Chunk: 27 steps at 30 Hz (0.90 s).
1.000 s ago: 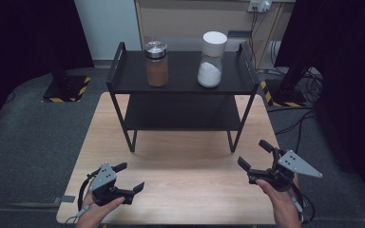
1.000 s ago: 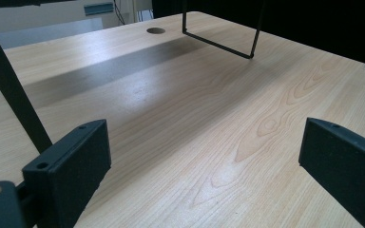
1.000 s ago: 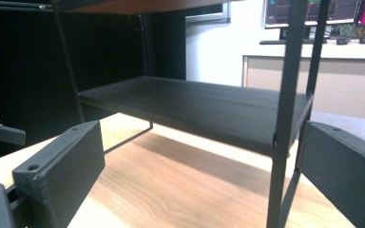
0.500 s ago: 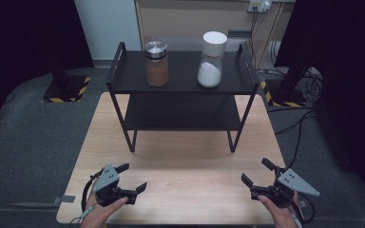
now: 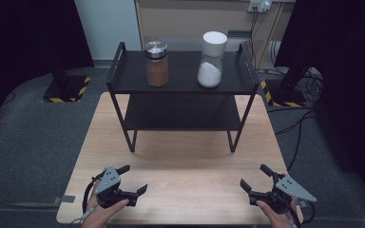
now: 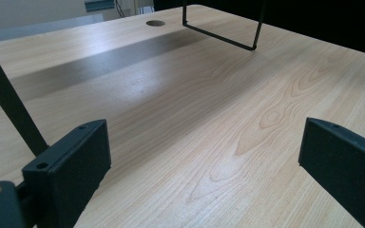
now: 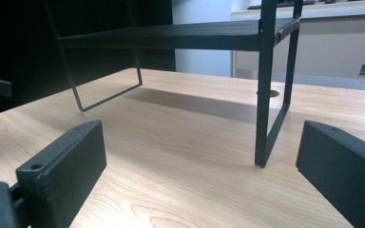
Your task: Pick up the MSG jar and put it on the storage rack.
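left gripper (image 5: pixel 132 179): jaws apart, nothing between them, low over the table (image 5: pixel 190 171) near its front edge | shelf rack (image 5: pixel 183 88): ahead of both grippers, well apart | brown jar (image 5: pixel 157 64) and white jar (image 5: pixel 212 59): upright on rack's top shelf | right gripper (image 5: pixel 256 179): jaws apart, nothing held, near front edge

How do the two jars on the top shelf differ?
The left jar holds brown powder and fills most of its height; the right jar holds white powder, only in its lower part. The left jar has a shiny metal lid, the right jar a white one and stands taller. Both stand upright on the black rack.
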Each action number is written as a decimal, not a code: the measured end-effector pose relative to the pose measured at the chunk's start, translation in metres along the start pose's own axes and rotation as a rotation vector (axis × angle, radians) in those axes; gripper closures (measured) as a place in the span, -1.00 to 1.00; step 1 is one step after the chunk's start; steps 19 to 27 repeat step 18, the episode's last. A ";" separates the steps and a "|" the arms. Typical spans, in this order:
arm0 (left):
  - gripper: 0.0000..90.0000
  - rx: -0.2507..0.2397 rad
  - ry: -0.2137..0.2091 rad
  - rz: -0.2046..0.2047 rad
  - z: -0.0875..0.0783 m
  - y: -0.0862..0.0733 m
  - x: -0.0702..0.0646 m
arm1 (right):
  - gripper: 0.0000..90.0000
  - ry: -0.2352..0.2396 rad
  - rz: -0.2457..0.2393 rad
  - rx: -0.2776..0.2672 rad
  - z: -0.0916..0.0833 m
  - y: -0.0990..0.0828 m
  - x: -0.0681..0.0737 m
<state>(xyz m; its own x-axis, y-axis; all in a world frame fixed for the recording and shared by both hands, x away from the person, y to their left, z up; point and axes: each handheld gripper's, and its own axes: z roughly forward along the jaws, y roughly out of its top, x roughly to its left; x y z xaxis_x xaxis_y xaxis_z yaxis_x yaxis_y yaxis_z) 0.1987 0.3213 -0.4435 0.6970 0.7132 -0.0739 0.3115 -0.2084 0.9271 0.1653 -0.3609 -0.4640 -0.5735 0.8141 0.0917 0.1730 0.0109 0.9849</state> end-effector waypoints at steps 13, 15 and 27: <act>-0.96 0.003 0.000 0.005 0.001 0.001 -0.002 | -0.92 -0.015 0.006 -0.010 -0.005 0.000 0.000; -0.96 -0.001 0.002 0.005 0.000 0.001 -0.003 | -0.92 -0.016 0.007 -0.012 -0.006 0.001 0.000; -0.96 -0.006 0.007 -0.003 0.000 0.001 -0.003 | -0.92 -0.016 0.008 -0.020 -0.008 0.002 0.001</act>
